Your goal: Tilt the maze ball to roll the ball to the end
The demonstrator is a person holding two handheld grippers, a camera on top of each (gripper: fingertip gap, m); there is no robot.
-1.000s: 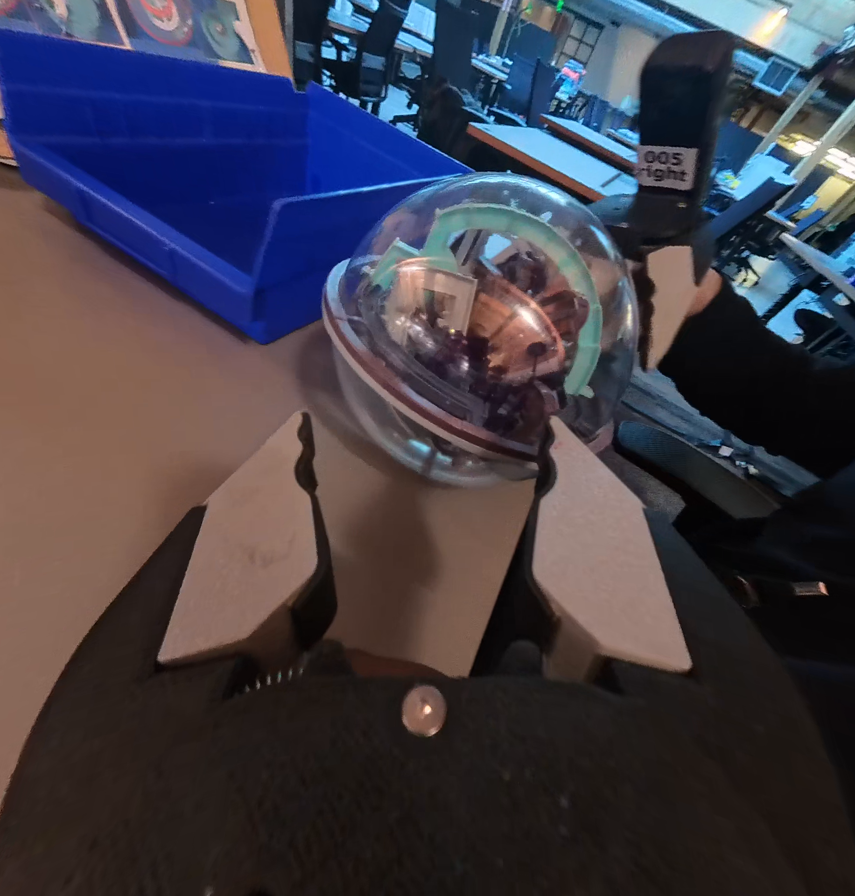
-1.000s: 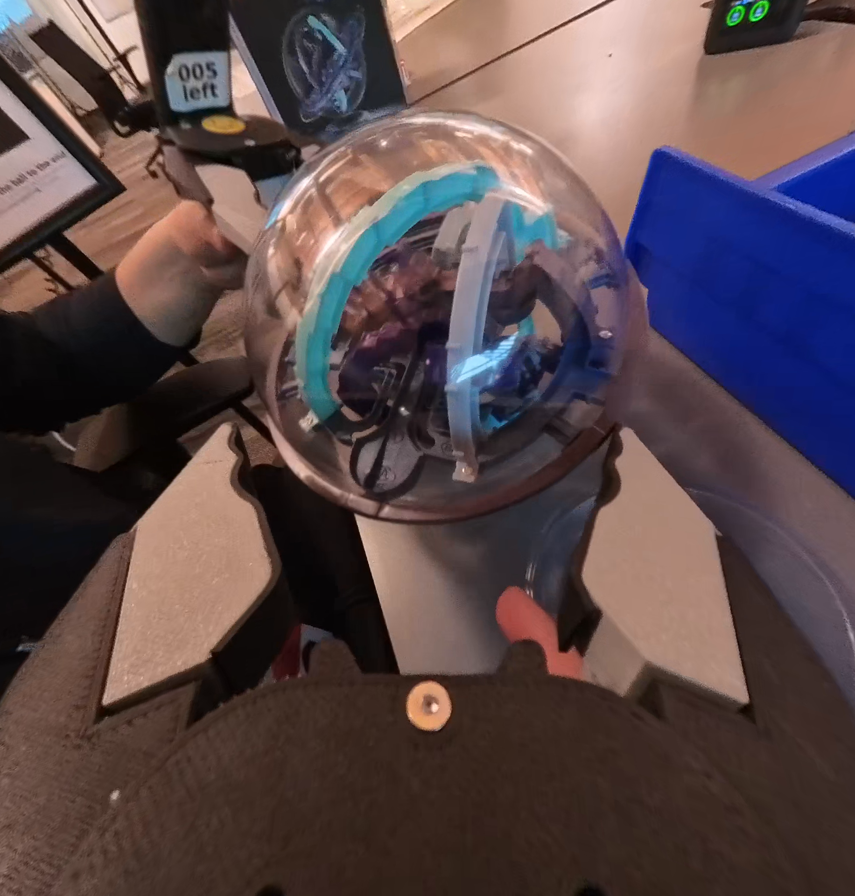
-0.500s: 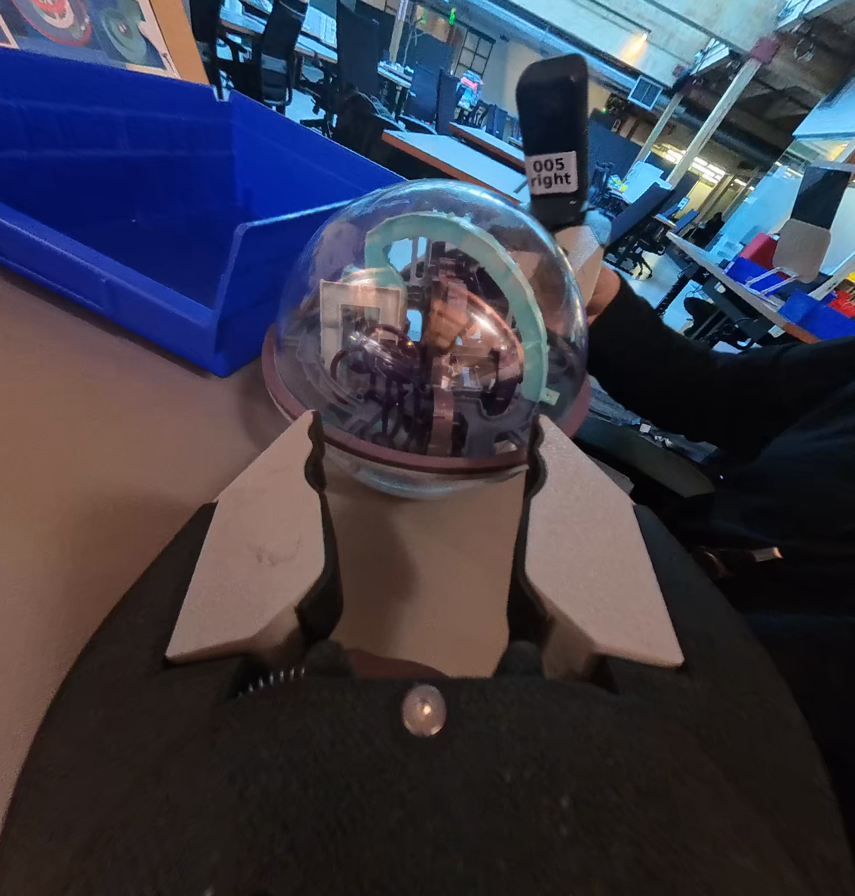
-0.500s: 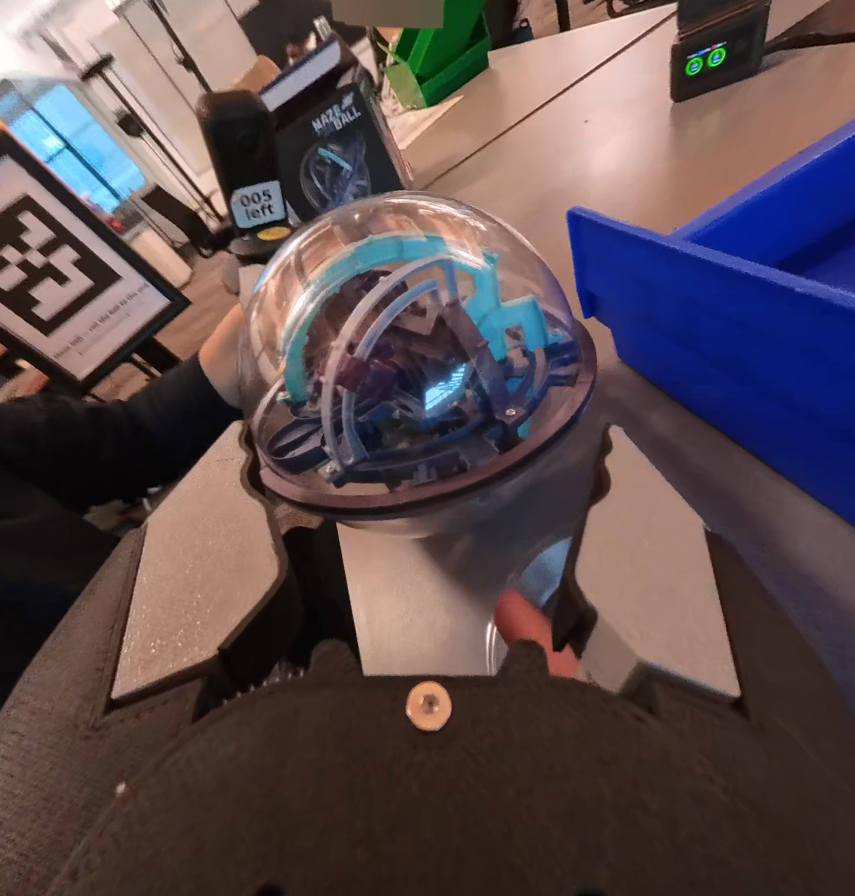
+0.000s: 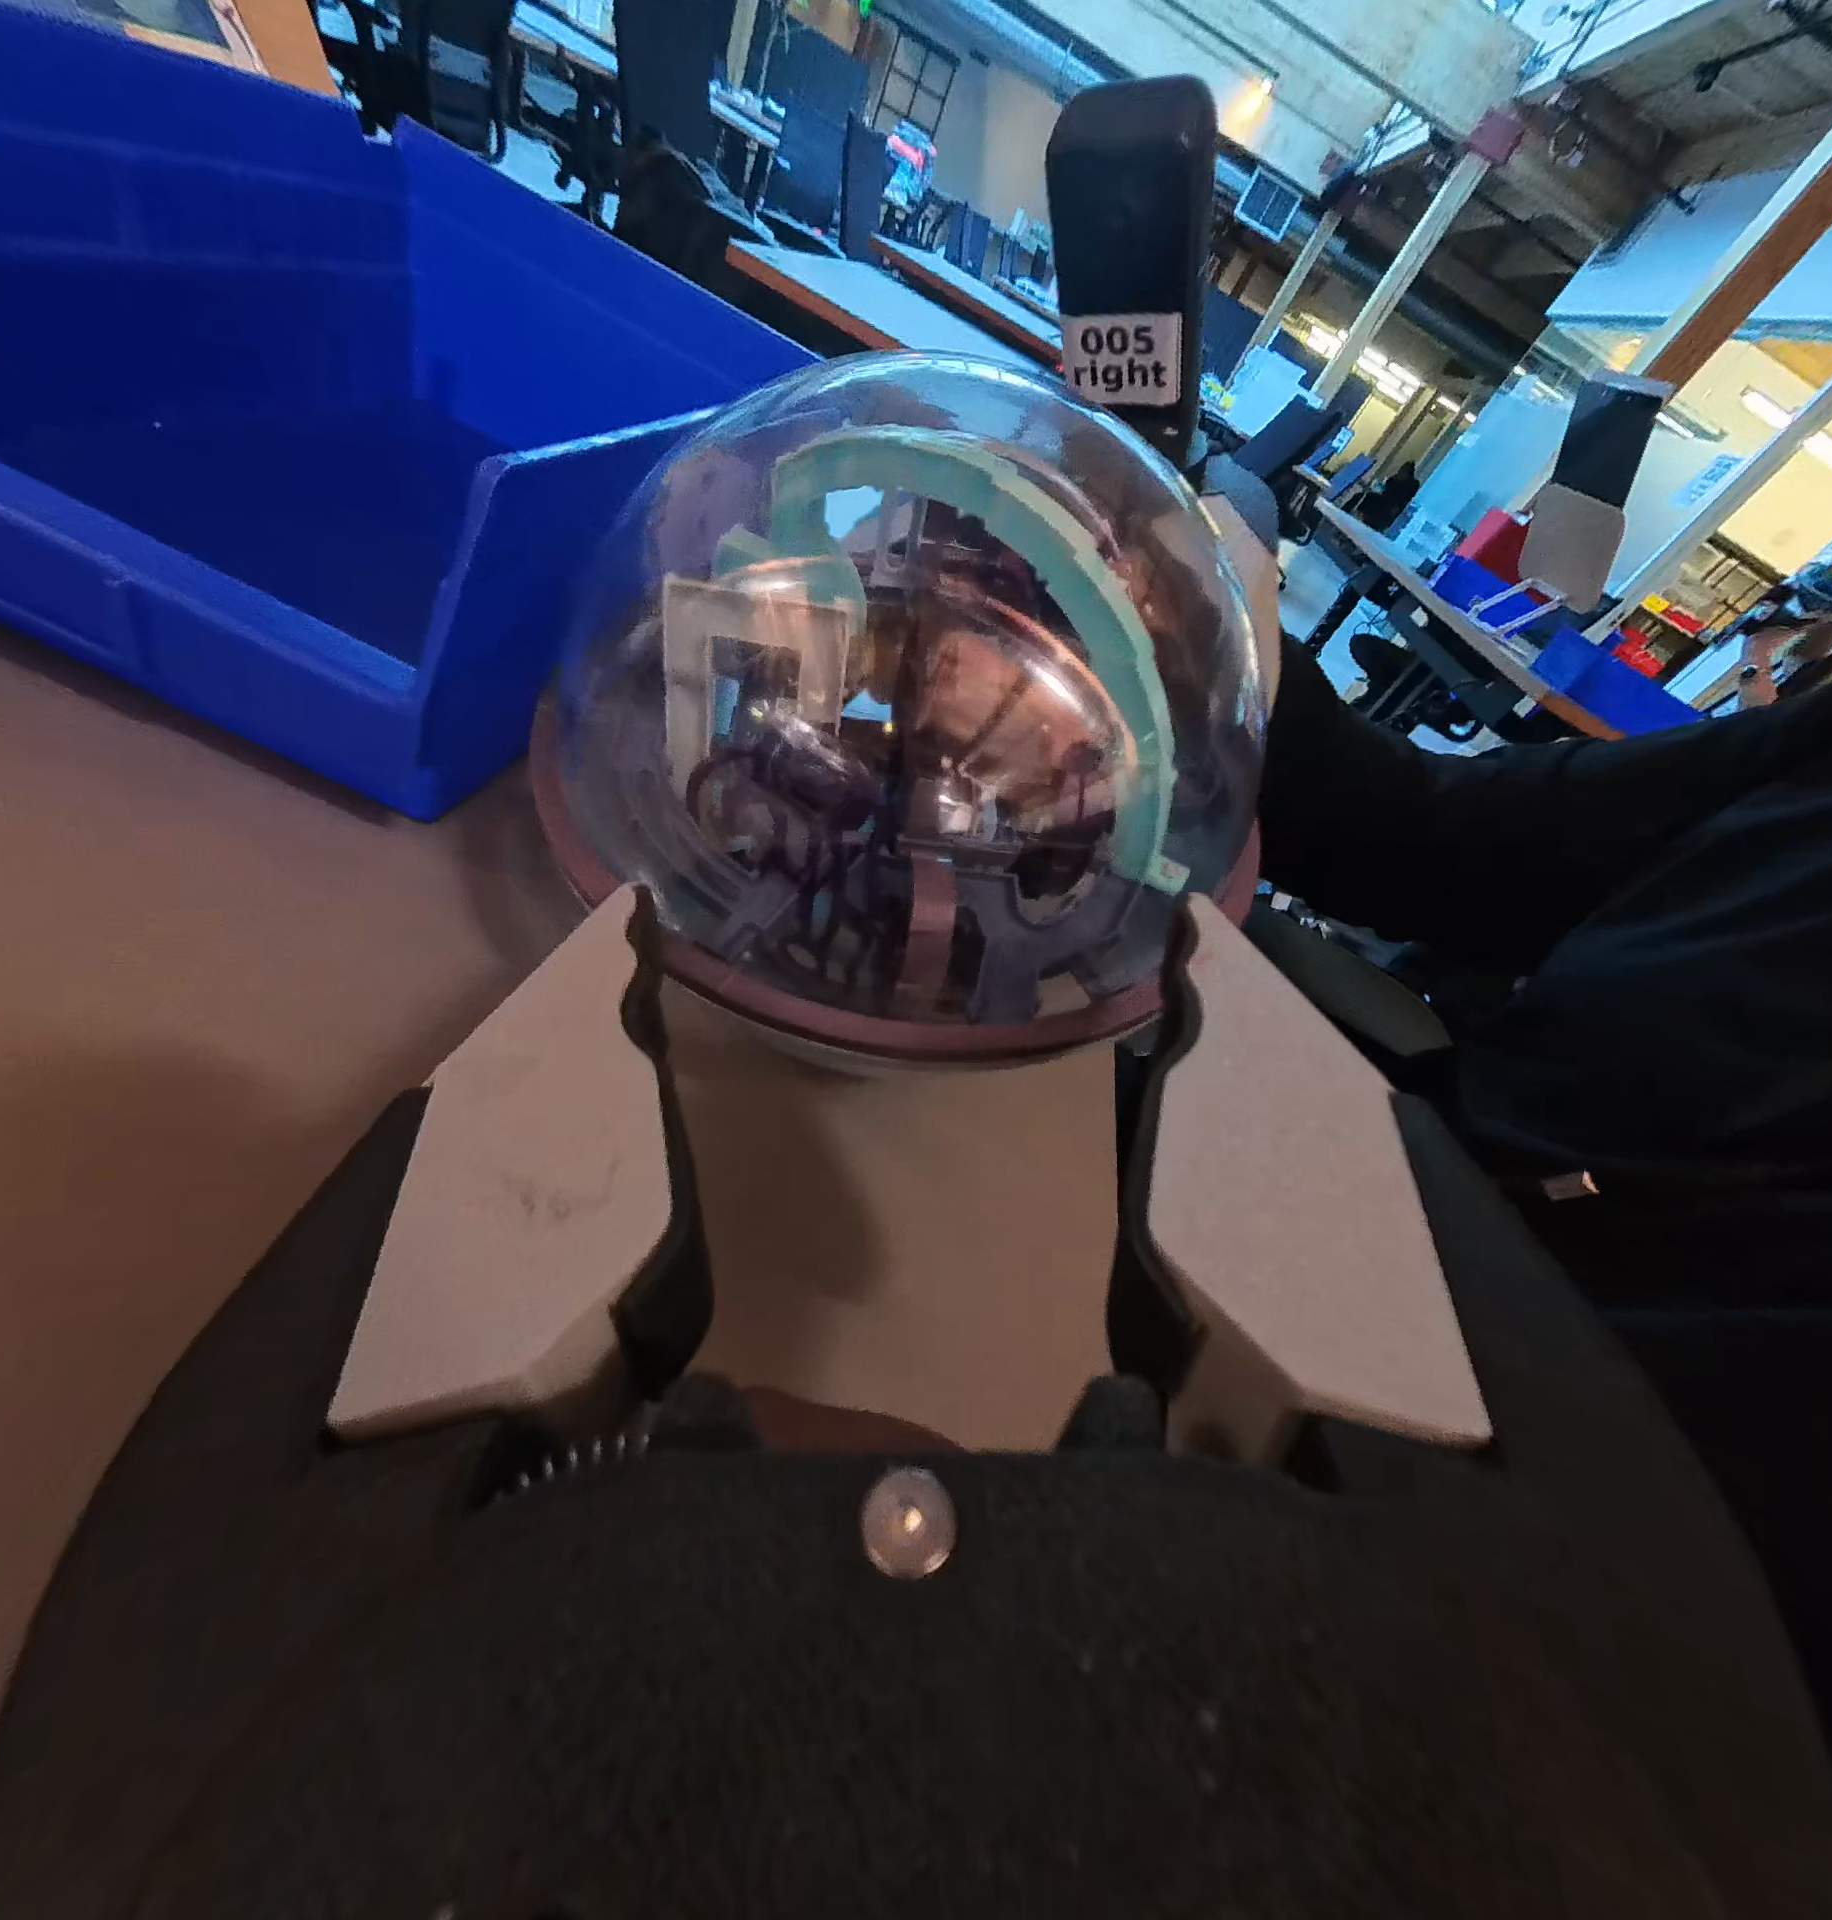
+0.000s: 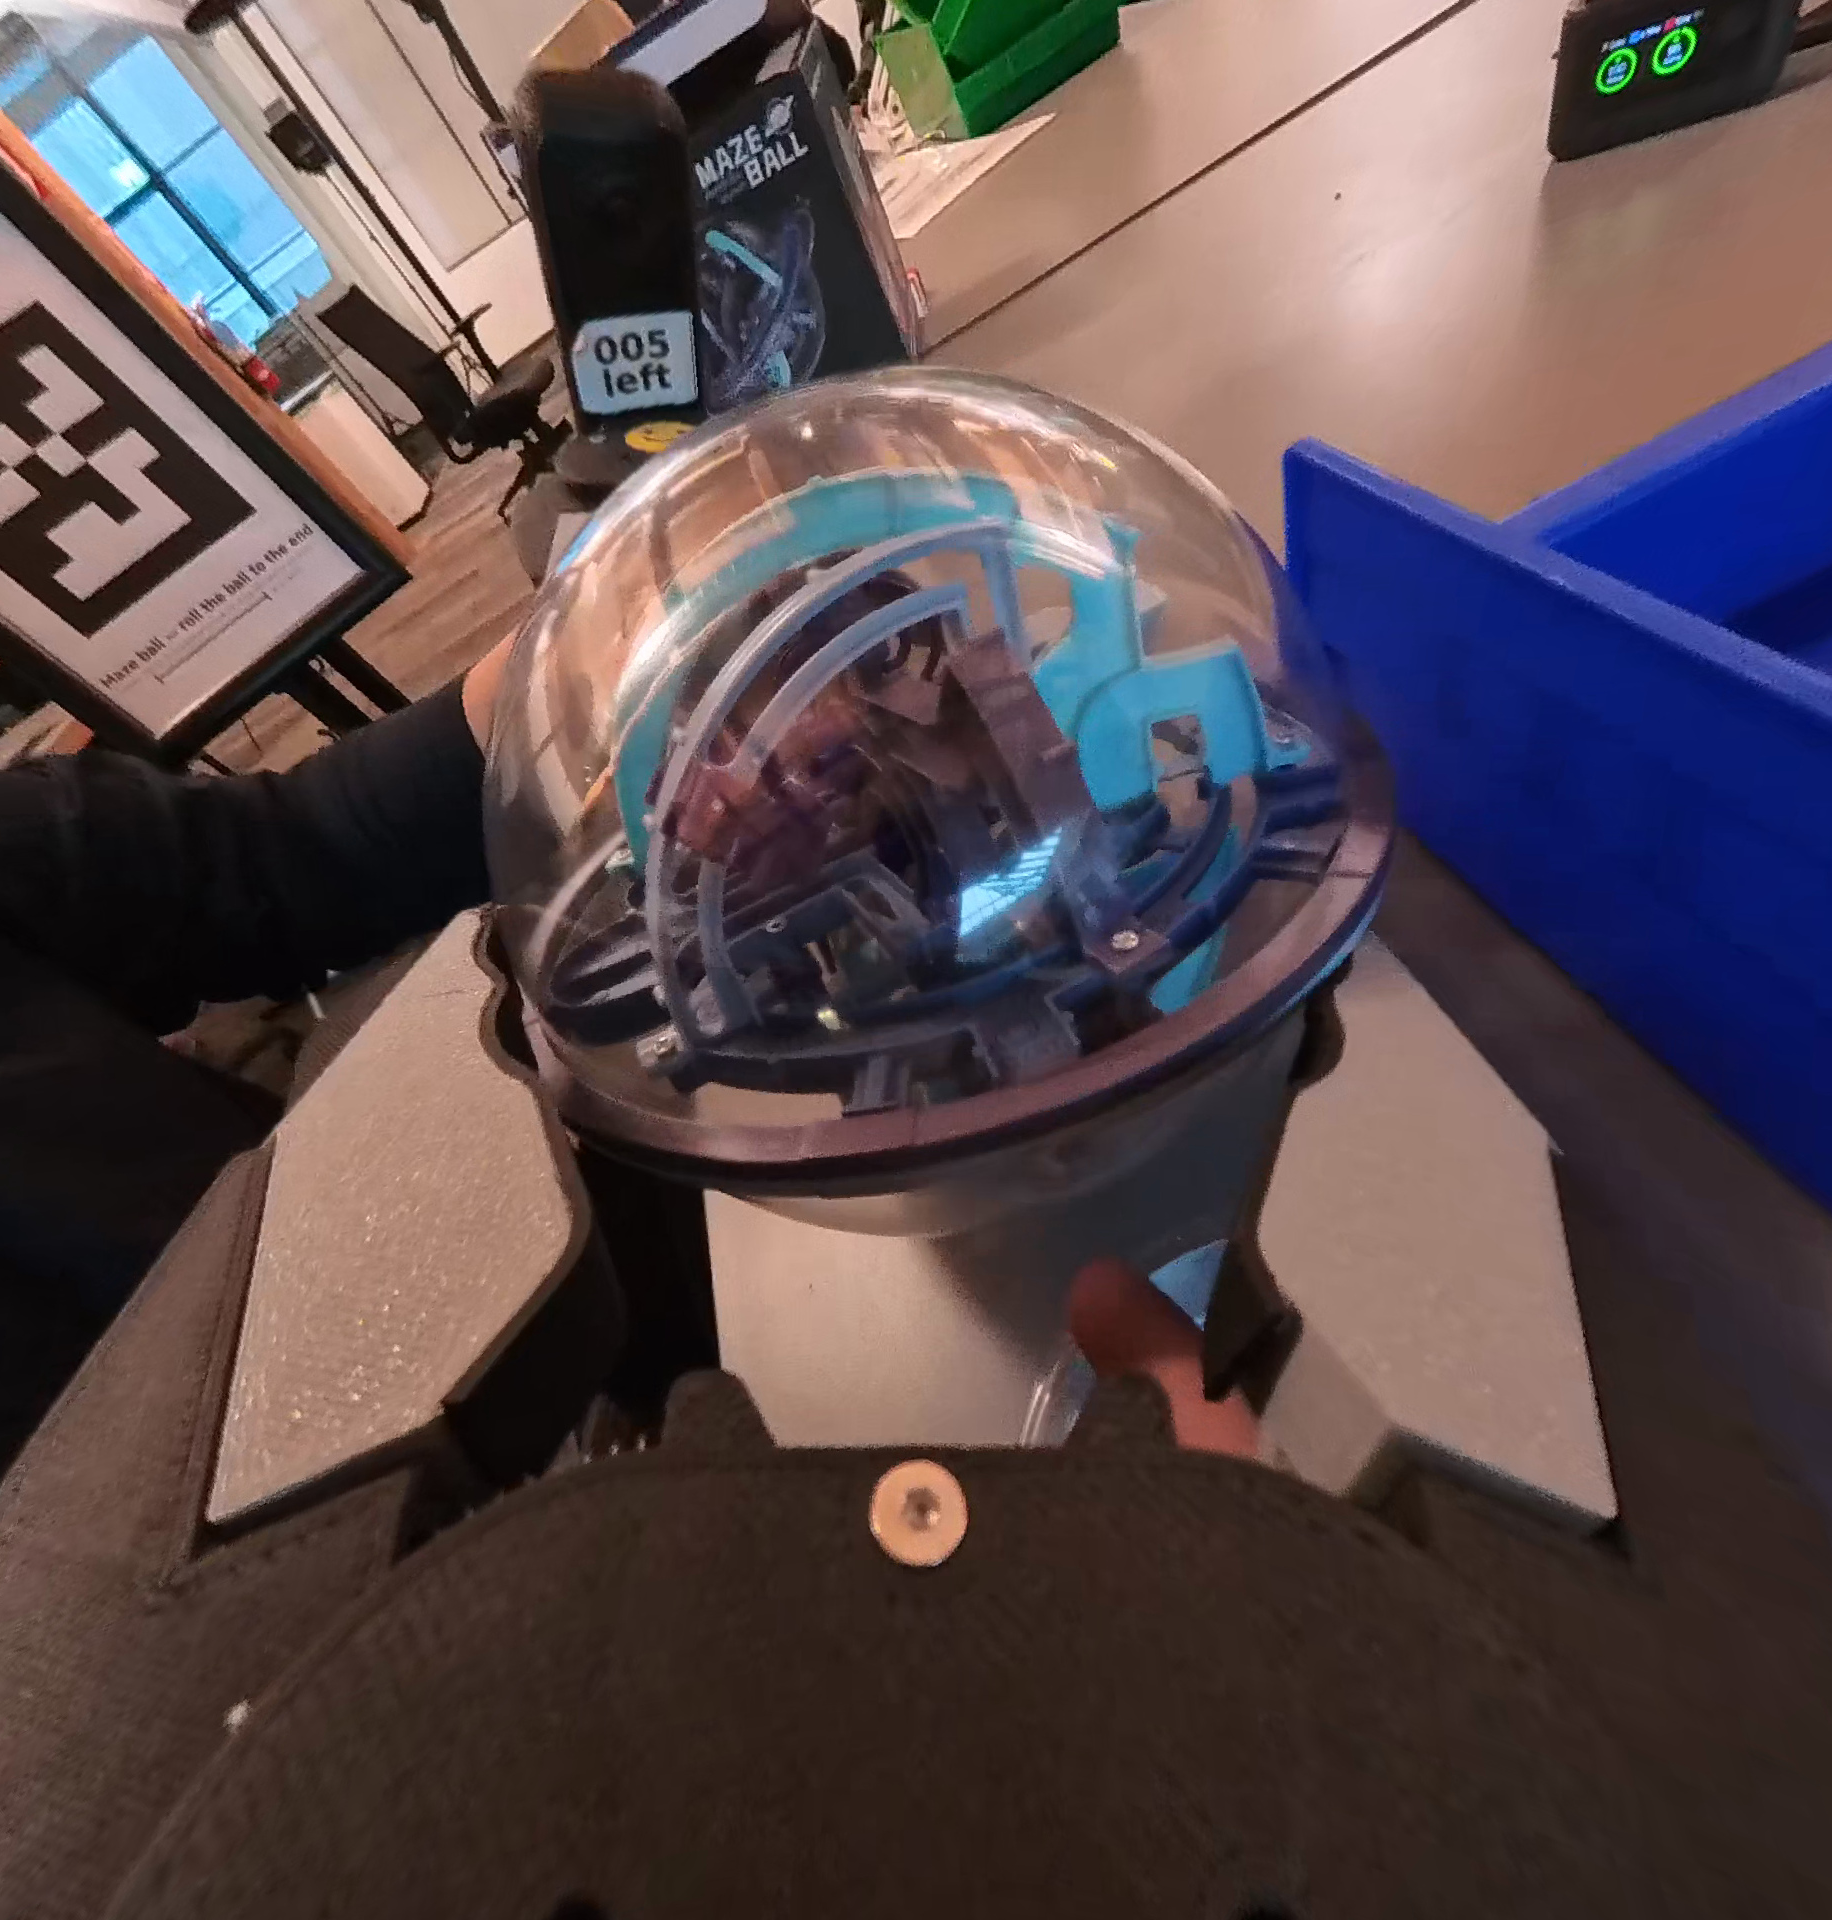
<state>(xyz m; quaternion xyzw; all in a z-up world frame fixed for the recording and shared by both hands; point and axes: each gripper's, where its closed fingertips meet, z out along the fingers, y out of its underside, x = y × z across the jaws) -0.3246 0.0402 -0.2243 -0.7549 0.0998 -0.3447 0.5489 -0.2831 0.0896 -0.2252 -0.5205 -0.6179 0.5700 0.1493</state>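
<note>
Above the worktop (image 5: 164, 1039), beside the blue bin (image 5: 268, 436), the maze ball (image 5: 891, 707) is sitting upright between both tongs. Left tongs (image 5: 896, 966) are clamping its lower half, right tongs (image 6: 922, 1039) are gripping it from the opposite side, pads pressing under the rim.

Left gripper (image 5: 904, 961) holds the clear maze ball (image 5: 896, 696) above the table (image 5: 164, 987), both fingertips pressed on its dark equator ring. Blue bin (image 5: 268, 499) sits toward the far left edge. Right gripper (image 5: 1130, 281) rises behind the ball.
</note>
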